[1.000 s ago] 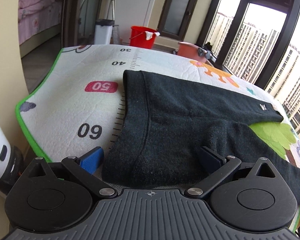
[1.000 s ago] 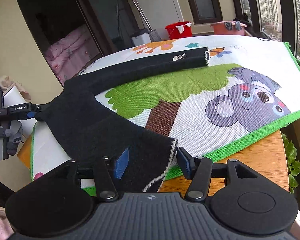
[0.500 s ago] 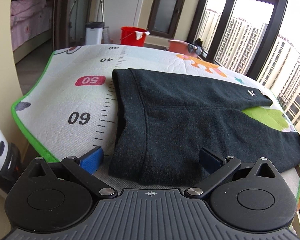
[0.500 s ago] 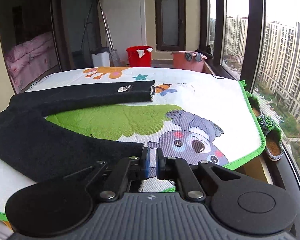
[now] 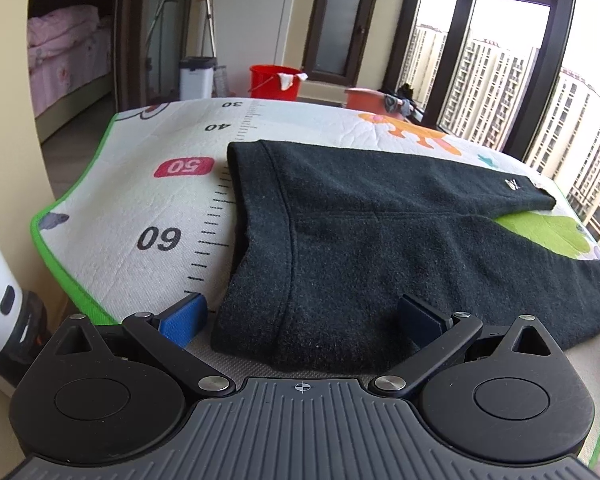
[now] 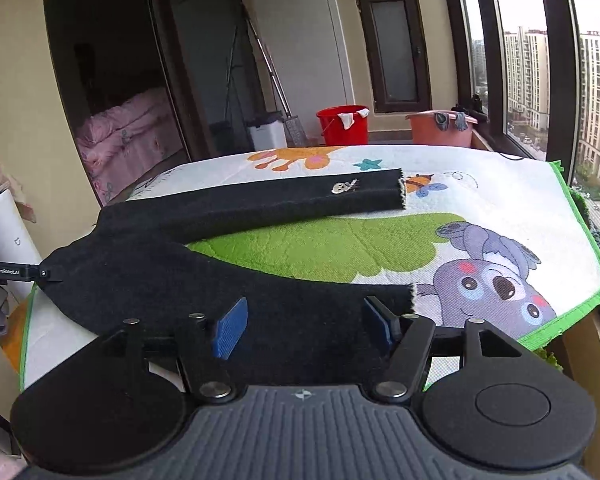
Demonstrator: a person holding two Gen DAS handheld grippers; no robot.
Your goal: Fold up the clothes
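A: What is the garment like?

B: A pair of dark, almost black trousers [image 5: 380, 240] in a fuzzy, fleece-like knit. They lie flat on a printed play mat [image 5: 112, 232] that covers the table. The waistband faces the mat's ruler markings, and the two legs spread apart in a V. The far leg carries a small pale logo [image 6: 346, 187] near its cuff, and both cuffs show a light zigzag edge.

A: And what is under the gap between the legs?

B: The mat's green tree crown, with a grey koala [image 6: 496, 280] just past the near cuff.

A: The grippers?

B: The left gripper [image 5: 300, 316] is spread wide over the near waistband corner, its blue pads clear of the cloth on each side. The right gripper [image 6: 304, 326] is opening above the near leg's cuff end; the fabric lies below its fingers, not pinched.

A: Beyond the table?

B: A red bucket [image 6: 342, 124] and an orange basin [image 6: 440, 130] stand on the floor by the tall windows.
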